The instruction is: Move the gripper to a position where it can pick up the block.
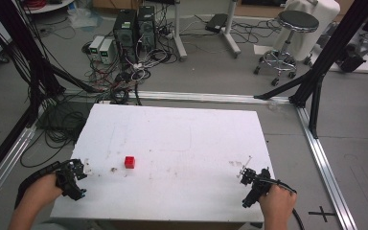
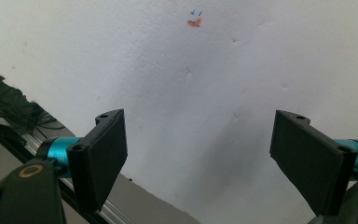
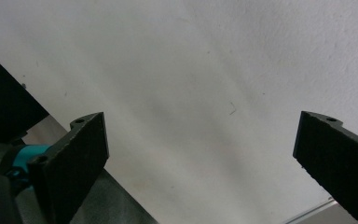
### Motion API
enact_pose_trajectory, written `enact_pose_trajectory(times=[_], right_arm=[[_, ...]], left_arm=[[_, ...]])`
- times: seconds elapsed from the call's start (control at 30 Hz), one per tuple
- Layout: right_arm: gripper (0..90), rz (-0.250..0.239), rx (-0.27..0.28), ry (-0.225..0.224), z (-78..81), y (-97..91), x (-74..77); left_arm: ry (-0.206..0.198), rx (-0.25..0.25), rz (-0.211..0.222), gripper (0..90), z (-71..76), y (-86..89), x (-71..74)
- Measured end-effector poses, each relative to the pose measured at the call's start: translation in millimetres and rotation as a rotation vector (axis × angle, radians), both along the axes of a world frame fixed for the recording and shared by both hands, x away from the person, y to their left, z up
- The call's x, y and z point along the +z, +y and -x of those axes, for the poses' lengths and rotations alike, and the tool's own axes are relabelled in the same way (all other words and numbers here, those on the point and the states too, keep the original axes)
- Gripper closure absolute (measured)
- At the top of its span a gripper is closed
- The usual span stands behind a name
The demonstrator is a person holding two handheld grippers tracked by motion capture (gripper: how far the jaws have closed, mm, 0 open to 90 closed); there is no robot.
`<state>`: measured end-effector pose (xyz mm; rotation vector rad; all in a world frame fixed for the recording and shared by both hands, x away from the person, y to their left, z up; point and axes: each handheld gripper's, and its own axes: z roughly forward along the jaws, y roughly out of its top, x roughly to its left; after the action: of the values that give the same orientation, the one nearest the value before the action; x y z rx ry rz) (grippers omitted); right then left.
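The small red cube [image 1: 130, 162] sits alone on the white table [image 1: 182, 139], left of the middle and toward the near edge, resting flat with nothing touching it. Closest to it is the left gripper [image 1: 79, 175], held low at the near left corner of the table and well apart from the cube, which lies to its right and a little farther off. In the left gripper view its two black jaws stand spread wide with bare white board between them (a small orange and blue mark [image 2: 195, 21] shows far up the board, but whether that is the cube I cannot tell). The right gripper [image 1: 247, 176] rests near the right edge at about the same depth, much farther from the cube; its own view shows its jaws spread wide as well, holding nothing. Beyond the table lie tangled cables [image 1: 120, 76], computer towers [image 1: 135, 28] and a stool [image 1: 290, 40] on the floor. As I judge it, the reach has not begun, and the main risk is the cube's size and lightness: a jaw arriving off centre or too low would nudge it across the smooth board instead of bracketing it. Closing before both jaws flank it could squirt it sideways, perhaps toward the near edge.
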<state>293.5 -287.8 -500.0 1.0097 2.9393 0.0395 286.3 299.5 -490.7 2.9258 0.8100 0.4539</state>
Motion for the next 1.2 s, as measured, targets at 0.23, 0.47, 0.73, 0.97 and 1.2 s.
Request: enact_pose_trajectory(times=[0.23,0.47,0.73,0.97,1.2], right_arm=[[2.5,-0.006,-0.003,-0.004,1.1,1.8,2.4],[2.4,-0.012,0.006,0.003,1.3,1.3,2.0],[2.4,-0.020,-0.014,0.006,6.3,-5.8,0.1],[2.4,-0.036,-0.012,-0.014,7.7,-7.5,4.3],[2.4,-0.040,-0.007,-0.010,7.1,-6.3,3.9]], left_arm=[[-0.003,0.001,0.002,19.1,0.0,0.3,1.7],[-0.009,0.001,-0.003,19.3,1.9,0.4,0.8],[0.026,-0.079,-0.027,19.3,4.7,-5.5,-2.9],[0.026,-0.129,-0.043,19.4,-1.8,-6.0,-3.5],[0.065,-0.239,-0.066,19.7,-9.1,-7.5,-2.5]])
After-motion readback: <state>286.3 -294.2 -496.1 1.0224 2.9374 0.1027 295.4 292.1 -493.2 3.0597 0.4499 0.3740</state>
